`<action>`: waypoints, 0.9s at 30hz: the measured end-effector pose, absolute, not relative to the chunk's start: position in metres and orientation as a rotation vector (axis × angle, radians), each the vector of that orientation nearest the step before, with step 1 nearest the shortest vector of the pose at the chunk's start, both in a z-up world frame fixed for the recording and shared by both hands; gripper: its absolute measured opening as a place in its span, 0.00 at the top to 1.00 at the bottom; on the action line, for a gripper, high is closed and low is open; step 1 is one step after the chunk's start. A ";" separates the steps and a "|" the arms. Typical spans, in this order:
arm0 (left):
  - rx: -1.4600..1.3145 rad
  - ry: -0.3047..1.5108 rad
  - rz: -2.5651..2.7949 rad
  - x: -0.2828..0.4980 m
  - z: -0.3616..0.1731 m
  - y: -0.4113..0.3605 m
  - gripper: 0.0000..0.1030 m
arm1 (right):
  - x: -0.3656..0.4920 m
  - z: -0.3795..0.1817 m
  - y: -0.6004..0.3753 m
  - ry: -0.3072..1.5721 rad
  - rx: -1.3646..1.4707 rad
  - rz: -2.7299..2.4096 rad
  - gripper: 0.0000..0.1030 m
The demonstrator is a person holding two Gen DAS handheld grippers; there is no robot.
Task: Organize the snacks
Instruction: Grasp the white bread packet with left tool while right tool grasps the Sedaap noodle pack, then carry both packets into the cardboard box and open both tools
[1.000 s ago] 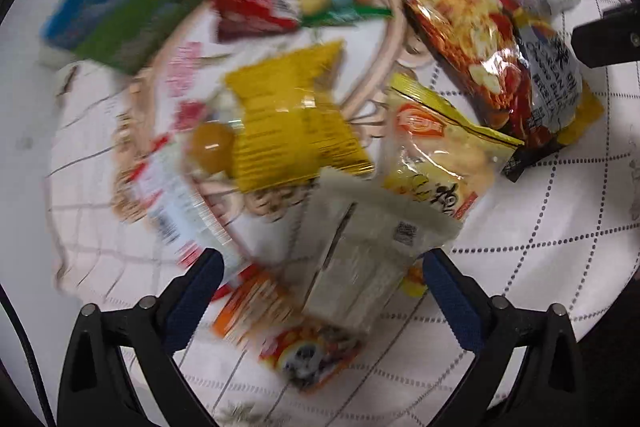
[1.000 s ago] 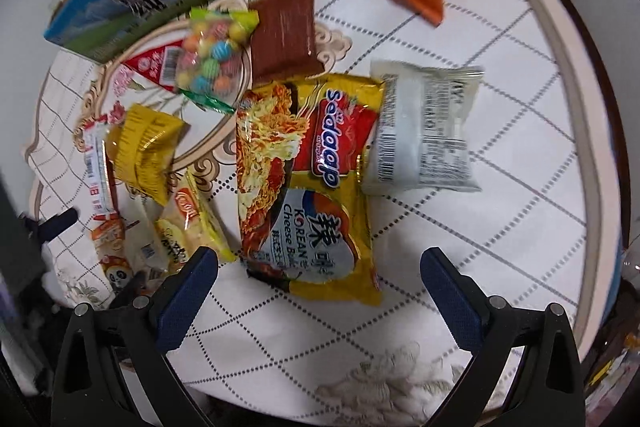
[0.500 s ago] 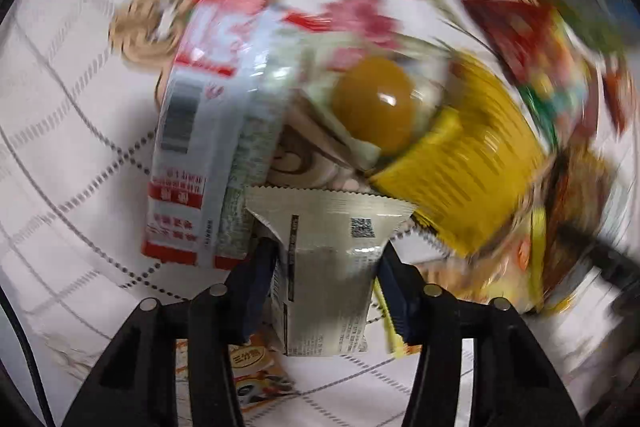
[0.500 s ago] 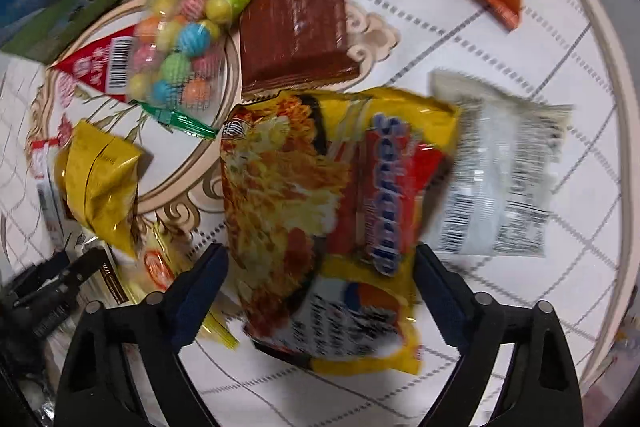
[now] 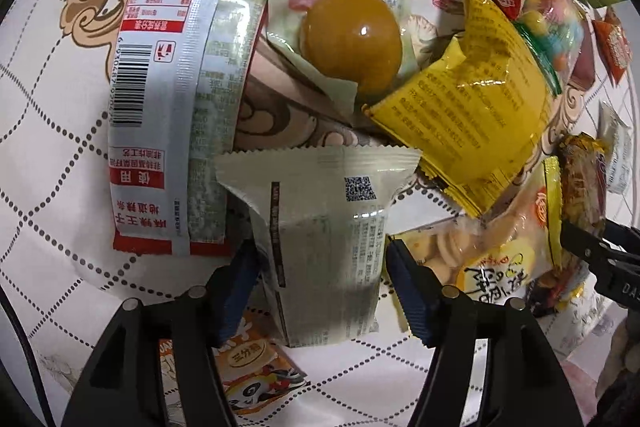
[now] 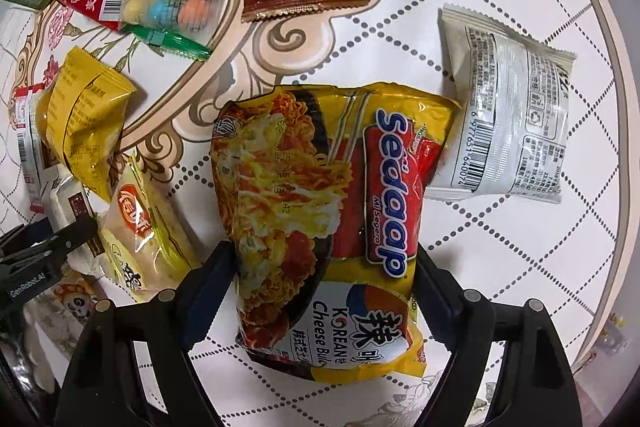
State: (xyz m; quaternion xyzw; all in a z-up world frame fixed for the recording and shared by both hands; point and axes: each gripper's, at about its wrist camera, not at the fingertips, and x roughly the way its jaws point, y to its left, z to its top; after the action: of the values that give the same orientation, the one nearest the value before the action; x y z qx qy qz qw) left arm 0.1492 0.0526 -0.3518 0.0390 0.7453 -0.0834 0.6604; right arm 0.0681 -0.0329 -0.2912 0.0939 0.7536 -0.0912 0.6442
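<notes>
- A second ago the left gripper (image 5: 320, 267) hung wide above the pile; now it has been lowered around the grey packet (image 5: 320, 243). Its jaws are opening slightly, and the left pad looks hidden behind the wrapper, so firm contact cannot be confirmed.
- The packet lies between the red-and-white sachet (image 5: 168, 107) and the yellow pouch (image 5: 472, 107).
- The right gripper (image 6: 324, 267) has been brought down astride the noodle pack (image 6: 332, 227), which lies on the tablecloth (image 6: 520, 267); the jaws are closing, pads at the pack's edges.
- Two pickups appear imminent.
</notes>
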 end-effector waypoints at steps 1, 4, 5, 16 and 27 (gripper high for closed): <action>0.094 1.671 -0.166 0.144 -0.355 0.048 0.45 | 0.073 -0.295 -0.033 1.718 0.218 -0.210 0.14; 0.081 1.635 -0.128 0.123 -0.353 0.045 0.48 | 0.077 -0.304 -0.033 1.720 0.220 -0.219 0.13; 0.073 1.628 -0.109 0.119 -0.352 0.046 0.49 | 0.077 -0.304 -0.034 1.719 0.207 -0.219 0.13; -0.009 1.587 -0.066 0.071 -0.308 0.047 0.50 | 0.040 -0.276 -0.045 1.659 0.276 -0.139 0.15; -0.140 1.435 -0.270 0.132 -0.173 -0.005 0.50 | 0.068 -0.144 -0.090 1.431 0.393 0.065 0.15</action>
State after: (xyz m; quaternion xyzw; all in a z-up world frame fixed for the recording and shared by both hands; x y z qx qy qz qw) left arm 0.1323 -0.0052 -0.1733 -0.0639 0.6547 -0.1231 0.7430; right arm 0.0678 -0.0900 -0.1440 0.1791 0.6513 0.0296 0.7368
